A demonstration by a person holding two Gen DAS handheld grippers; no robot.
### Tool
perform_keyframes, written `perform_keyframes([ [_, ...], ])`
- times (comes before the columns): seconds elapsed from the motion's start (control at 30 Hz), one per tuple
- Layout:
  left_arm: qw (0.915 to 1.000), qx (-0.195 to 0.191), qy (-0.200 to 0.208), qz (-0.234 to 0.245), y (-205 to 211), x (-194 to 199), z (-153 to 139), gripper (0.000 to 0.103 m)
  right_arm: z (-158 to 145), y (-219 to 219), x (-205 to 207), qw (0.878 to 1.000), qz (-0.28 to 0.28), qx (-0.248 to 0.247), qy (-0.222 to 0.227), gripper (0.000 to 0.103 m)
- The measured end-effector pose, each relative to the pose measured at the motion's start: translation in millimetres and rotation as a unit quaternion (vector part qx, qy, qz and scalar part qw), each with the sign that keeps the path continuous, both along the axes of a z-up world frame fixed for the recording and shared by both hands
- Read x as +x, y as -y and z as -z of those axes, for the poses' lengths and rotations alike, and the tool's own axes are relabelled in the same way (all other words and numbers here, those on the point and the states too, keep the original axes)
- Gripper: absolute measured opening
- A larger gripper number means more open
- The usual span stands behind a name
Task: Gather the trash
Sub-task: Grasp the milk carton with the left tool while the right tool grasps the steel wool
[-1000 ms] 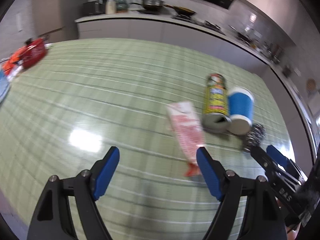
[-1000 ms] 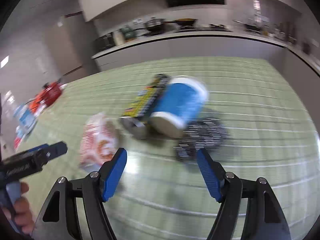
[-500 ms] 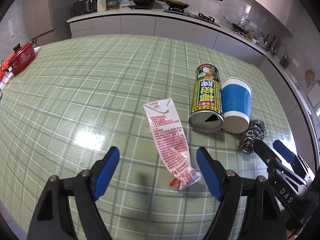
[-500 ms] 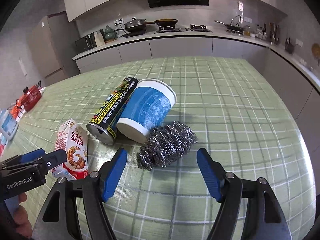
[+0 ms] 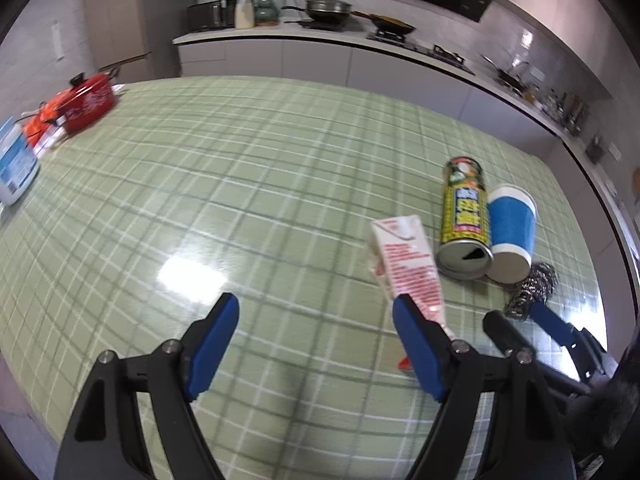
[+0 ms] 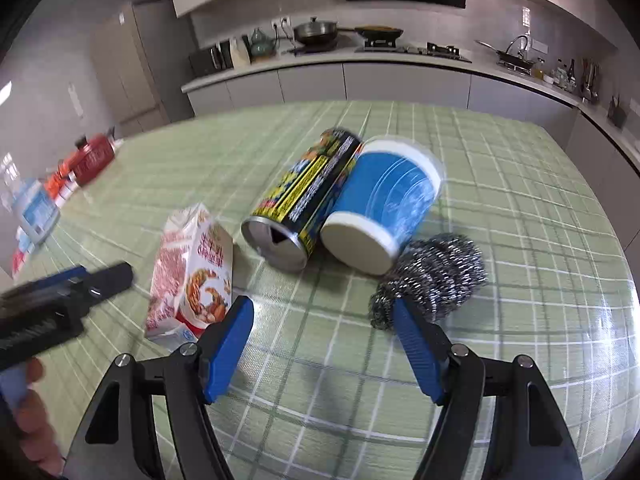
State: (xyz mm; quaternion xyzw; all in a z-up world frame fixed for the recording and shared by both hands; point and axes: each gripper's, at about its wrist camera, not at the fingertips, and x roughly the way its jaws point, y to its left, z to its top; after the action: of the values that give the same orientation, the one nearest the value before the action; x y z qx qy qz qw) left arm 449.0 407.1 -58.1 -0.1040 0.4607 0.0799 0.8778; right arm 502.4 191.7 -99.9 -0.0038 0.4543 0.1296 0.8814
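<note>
On the green checked tablecloth lie a flattened red-and-white carton (image 5: pixel 404 260) (image 6: pixel 192 268), a yellow-and-black can (image 5: pixel 466 216) (image 6: pixel 308 196) on its side, a blue paper cup (image 5: pixel 510 236) (image 6: pixel 384 204) on its side against the can, and a steel wool scrubber (image 5: pixel 532 288) (image 6: pixel 436 276). My left gripper (image 5: pixel 316 344) is open and empty; its right finger sits at the carton's near end. My right gripper (image 6: pixel 324 344) is open and empty, just in front of the can and cup, its right finger next to the scrubber.
A red pot (image 5: pixel 88 100) (image 6: pixel 94 158) and a blue-and-white container (image 5: pixel 14 168) (image 6: pixel 36 212) stand at the table's far left edge. A kitchen counter with pans (image 6: pixel 316 32) runs behind the table. The right gripper shows at the lower right of the left wrist view (image 5: pixel 560 340).
The left gripper has swung left, so the carton now lies by its right finger instead of between the fingers. The right gripper has moved closer to the can, cup and scrubber.
</note>
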Motion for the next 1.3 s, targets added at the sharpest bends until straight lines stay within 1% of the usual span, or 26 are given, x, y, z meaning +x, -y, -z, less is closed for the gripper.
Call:
perform_keyframes([
  [0.07,1.0000,0.000,0.002,-0.005,-4.1,-2.9,-1.2,0.080,3.1,-11.7,0.2,1.000,-0.015,-0.004,-0.007,0.074],
  [0.17,0.9999,0.002,0.005,-0.012,-9.3,-6.6,-2.8,0.080,1.5,-24.6,-4.0,0.998,-0.052,0.021,-0.013,0.074],
  [0.2,0.9999,0.001,0.007,-0.015,-11.9,-7.9,-3.4,0.080,-0.6,-26.2,-6.3,0.998,-0.055,0.024,-0.009,0.074],
  [0.27,0.9997,0.000,0.009,-0.021,-16.1,-9.4,-4.8,0.080,-8.3,-22.1,-9.3,0.999,-0.042,0.032,0.008,0.074],
  [0.37,0.9995,-0.002,0.011,-0.028,-20.8,-10.7,-6.0,0.080,-16.0,-18.7,-14.9,0.997,-0.051,0.060,0.016,0.074],
  [0.4,0.9995,-0.003,0.012,-0.029,-22.3,-11.5,-6.7,0.080,-16.4,-19.4,-17.3,0.996,-0.058,0.067,0.014,0.074],
  [0.5,0.9993,0.000,0.015,-0.033,-25.2,-14.9,-9.3,0.080,-13.5,-23.1,-20.7,0.991,-0.076,0.107,-0.008,0.074],
  [0.67,0.9992,0.000,0.018,-0.036,-28.7,-20.8,-11.7,0.080,-13.6,-35.9,-27.3,0.990,-0.093,0.106,-0.011,0.074],
  [0.7,0.9992,-0.004,0.018,-0.036,-28.3,-21.6,-11.9,0.080,-14.2,-36.4,-27.2,0.991,-0.089,0.103,-0.009,0.074],
  [0.77,0.9994,-0.008,0.019,-0.029,-24.8,-21.5,-12.2,0.080,-18.8,-33.9,-29.8,0.995,-0.068,0.075,0.010,0.074],
  [0.87,0.9997,-0.014,0.018,-0.012,-14.6,-19.9,-10.8,0.080,-21.4,-23.1,-28.3,0.998,-0.041,0.044,0.024,0.074],
  [1.07,0.9992,-0.021,0.014,0.030,14.1,-11.3,-8.4,0.080,-23.4,12.4,-25.4,0.999,0.027,0.003,0.030,0.074],
  [1.2,0.9983,-0.027,0.005,0.051,28.9,-4.1,-3.5,0.080,-26.0,39.3,-24.1,0.996,0.076,-0.005,0.035,0.074],
  [1.3,0.9975,-0.037,-0.006,0.059,36.7,4.1,3.4,0.080,-18.9,59.4,-16.4,0.994,0.108,0.001,0.017,0.074],
])
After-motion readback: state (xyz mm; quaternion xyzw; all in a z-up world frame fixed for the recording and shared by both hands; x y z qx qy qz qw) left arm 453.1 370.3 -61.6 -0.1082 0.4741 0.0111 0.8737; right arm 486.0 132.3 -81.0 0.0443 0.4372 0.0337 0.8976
